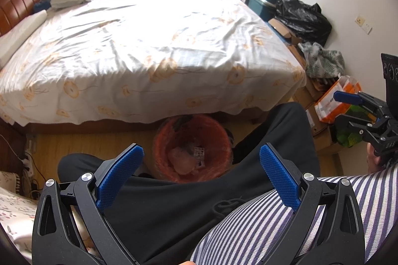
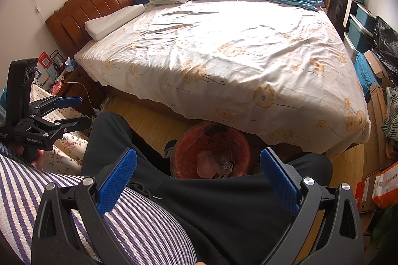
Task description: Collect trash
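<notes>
A round bin with an orange-red liner (image 1: 191, 148) stands on the wood floor at the foot of the bed; it also shows in the right wrist view (image 2: 211, 153). Crumpled pale trash (image 1: 182, 160) and a small patterned box lie inside it. My left gripper (image 1: 201, 153) is open and empty, held above the person's lap and the bin. My right gripper (image 2: 199, 155) is open and empty, also above the lap. Each gripper shows at the side of the other's view: the right (image 1: 345, 108), the left (image 2: 82, 110).
A large bed (image 1: 149, 46) with a flowered sheet fills the middle. The person's black trousers (image 2: 223, 202) and striped shirt sit below the grippers. Boxes, a black bag (image 1: 301, 13) and an orange-white package (image 1: 333, 100) crowd the right wall. A cluttered nightstand (image 2: 57, 76) stands left.
</notes>
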Demonstrator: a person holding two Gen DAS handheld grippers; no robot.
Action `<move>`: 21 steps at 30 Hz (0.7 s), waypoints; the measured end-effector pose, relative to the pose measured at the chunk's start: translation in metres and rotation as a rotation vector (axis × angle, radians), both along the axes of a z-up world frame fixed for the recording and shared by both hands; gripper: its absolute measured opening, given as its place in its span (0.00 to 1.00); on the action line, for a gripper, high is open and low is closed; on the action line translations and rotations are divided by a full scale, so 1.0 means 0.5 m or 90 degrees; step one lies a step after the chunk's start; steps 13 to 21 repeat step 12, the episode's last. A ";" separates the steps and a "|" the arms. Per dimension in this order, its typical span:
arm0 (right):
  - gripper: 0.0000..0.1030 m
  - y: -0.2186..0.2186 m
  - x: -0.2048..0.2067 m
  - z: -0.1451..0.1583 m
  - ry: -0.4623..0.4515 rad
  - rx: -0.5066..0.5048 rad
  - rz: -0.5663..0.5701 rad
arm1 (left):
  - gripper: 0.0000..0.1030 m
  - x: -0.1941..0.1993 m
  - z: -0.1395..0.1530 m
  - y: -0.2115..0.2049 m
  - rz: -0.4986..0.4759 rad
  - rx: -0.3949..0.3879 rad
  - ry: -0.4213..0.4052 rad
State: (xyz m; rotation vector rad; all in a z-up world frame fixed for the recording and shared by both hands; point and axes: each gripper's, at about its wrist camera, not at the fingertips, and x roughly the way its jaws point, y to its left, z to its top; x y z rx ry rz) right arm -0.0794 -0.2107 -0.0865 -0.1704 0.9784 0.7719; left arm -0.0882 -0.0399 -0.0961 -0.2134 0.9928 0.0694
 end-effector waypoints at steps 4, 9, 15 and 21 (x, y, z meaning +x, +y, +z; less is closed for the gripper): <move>0.95 0.000 0.000 0.000 0.000 0.000 0.000 | 0.94 0.002 0.000 -0.003 -0.001 0.003 0.001; 0.95 0.000 0.000 0.000 0.000 0.000 0.000 | 0.94 0.004 -0.005 -0.001 0.001 0.003 0.006; 0.95 0.001 0.002 0.001 0.001 0.001 0.000 | 0.94 0.004 -0.007 0.001 0.002 0.002 0.007; 0.95 0.001 0.002 0.001 0.001 0.001 0.000 | 0.94 0.004 -0.007 0.001 0.002 0.002 0.007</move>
